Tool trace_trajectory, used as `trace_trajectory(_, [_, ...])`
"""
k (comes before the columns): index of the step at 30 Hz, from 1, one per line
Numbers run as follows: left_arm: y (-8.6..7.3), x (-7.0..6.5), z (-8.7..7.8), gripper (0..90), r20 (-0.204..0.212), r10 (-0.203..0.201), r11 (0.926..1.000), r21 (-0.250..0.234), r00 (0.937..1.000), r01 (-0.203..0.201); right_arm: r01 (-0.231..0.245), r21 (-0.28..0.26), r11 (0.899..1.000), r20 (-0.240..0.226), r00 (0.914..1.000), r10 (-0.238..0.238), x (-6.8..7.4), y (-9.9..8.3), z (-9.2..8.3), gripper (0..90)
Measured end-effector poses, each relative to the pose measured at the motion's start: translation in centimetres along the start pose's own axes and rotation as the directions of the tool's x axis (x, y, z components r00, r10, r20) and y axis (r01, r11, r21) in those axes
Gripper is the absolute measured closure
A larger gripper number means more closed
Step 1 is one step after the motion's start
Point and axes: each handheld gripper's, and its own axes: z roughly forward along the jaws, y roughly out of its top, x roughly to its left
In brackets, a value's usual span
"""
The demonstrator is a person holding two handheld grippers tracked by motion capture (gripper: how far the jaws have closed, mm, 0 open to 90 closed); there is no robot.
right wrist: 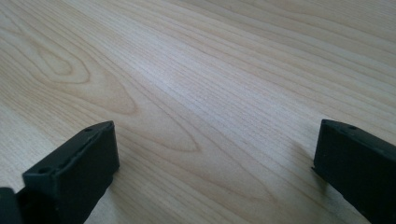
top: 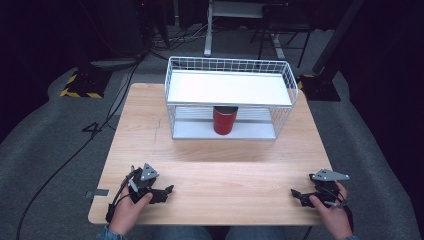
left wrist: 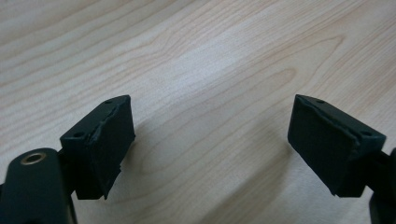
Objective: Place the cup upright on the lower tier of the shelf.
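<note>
The red can (top: 224, 120) stands upright, long axis vertical, on the lower shelf of the white wire rack (top: 229, 88) at the far middle of the wooden table (top: 210, 170). The rack's white upper shelf sits just over the can's top, which looks open, though shadow makes that unsure. Well apart from it, near the front edge, the left gripper (top: 167, 190) and right gripper (top: 296, 194) rest with jaws spread wide, holding nothing and pointing toward each other.

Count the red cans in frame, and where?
1. The red can stands upright on the lower shelf of the white wire rack, under its top shelf, far from both grippers. That shelf may hide others behind it.
</note>
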Motion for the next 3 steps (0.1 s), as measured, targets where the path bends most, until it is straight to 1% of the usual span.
trace_trajectory(1, [-0.02,0.05,0.02,15.5,-0.002,0.006,1.0,0.0,1.0,-0.006,0.0,0.0,1.0,0.0,1.0,0.0,0.0,0.0,0.0,0.1])
trace_trajectory(3, [0.01,0.2,0.08,15.6,-0.018,-0.001,1.0,-0.003,0.9998,0.001,-0.001,0.0,1.0,0.0,1.0,0.001,0.01,0.0,0.0,0.1])
